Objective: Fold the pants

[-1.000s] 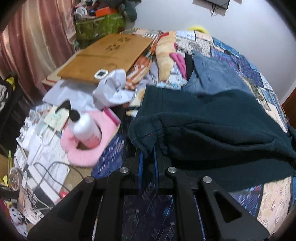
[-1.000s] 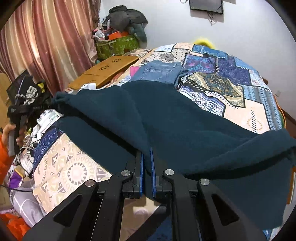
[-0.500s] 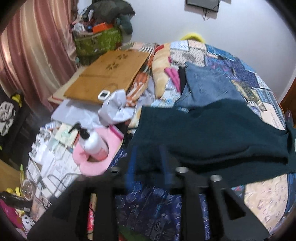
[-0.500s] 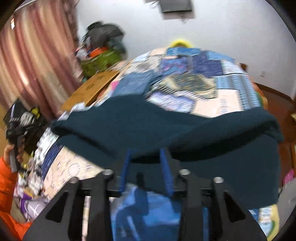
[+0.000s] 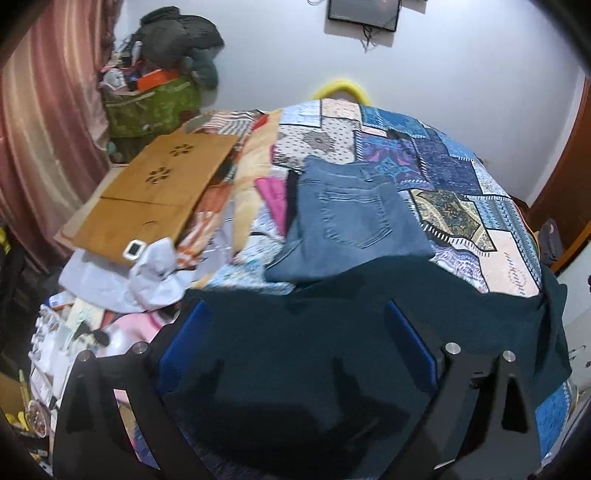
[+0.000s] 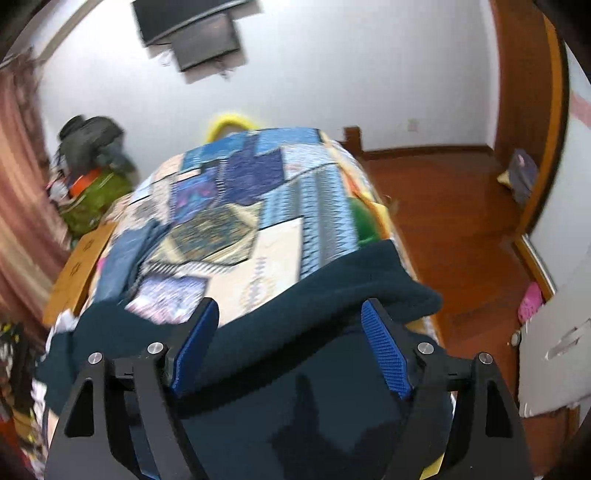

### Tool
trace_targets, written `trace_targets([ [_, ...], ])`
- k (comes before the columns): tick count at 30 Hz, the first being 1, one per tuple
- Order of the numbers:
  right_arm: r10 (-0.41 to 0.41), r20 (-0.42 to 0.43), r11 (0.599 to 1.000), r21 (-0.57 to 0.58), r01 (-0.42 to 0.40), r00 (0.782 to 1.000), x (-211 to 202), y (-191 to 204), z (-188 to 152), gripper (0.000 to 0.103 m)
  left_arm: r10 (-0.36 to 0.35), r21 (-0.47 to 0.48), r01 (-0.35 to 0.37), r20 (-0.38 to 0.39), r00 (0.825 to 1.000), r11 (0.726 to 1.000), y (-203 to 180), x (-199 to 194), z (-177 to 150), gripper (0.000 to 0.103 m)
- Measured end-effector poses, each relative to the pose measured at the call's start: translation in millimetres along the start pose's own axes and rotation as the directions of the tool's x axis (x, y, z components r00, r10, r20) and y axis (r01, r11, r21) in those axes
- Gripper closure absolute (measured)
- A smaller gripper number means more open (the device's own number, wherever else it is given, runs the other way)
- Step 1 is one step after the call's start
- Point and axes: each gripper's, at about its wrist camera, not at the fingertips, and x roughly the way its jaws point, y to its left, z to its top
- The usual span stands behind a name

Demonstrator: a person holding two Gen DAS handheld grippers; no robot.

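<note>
Right wrist view is motion-blurred: bedspread (image 6: 236, 221) patterns smear, wall screen (image 6: 192, 33) ghosts double. Dark teal pants (image 5: 332, 350) hide the near part of the bed; lower edge cut off by frame + gripper body. Folded jeans (image 5: 351, 225) partly tucked under the pants' far edge. Clutter (image 5: 55, 343) at left too blurry to ID.

pants (image 5: 369, 332) on bed (image 5: 461, 184), jeans (image 5: 351, 221) behind

Pants (image 5: 332, 332) matt fleecy cloth; jeans (image 5: 351, 221) denim; board (image 5: 159, 192) wood
</note>
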Motion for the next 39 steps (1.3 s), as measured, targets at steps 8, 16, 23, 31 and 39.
trace_targets([
  [8, 0.022, -0.159, 0.992, 0.124, -0.002, 0.987, 87.8, -44.8, 36.2, 0.026, 0.021, 0.062, -0.018, -0.049, 0.999, 0.998, -38.3, 52.0, 28.7, 0.006],
  [16, 0.002, -0.326, 0.980, 0.189, 0.063, 0.945, 160.4, -74.2, 36.9, 0.045, 0.010, 0.152, 0.010, -0.130, 0.991, 0.988, -69.2, 87.8, 20.0, 0.006],
  [23, -0.031, -0.275, 0.984, 0.159, 0.077, 0.961, 147.6, -80.3, 25.7, 0.088, 0.020, 0.262, 0.018, -0.143, 0.990, 0.965, -100.3, 83.8, 4.2, 0.006],
  [31, -0.029, -0.098, 0.990, 0.132, 0.041, 0.995, 46.3, -90.1, 31.6, 0.094, -0.045, 0.327, 0.101, -0.175, 0.984, 0.939, -140.7, 66.8, -12.4, 0.006],
  [39, -0.009, 0.070, 0.994, 0.110, 0.002, 0.998, -47.0, -99.3, 35.8, 0.095, -0.099, 0.360, 0.180, -0.232, 0.968, 0.915, -182.9, 57.9, -37.2, 0.006],
])
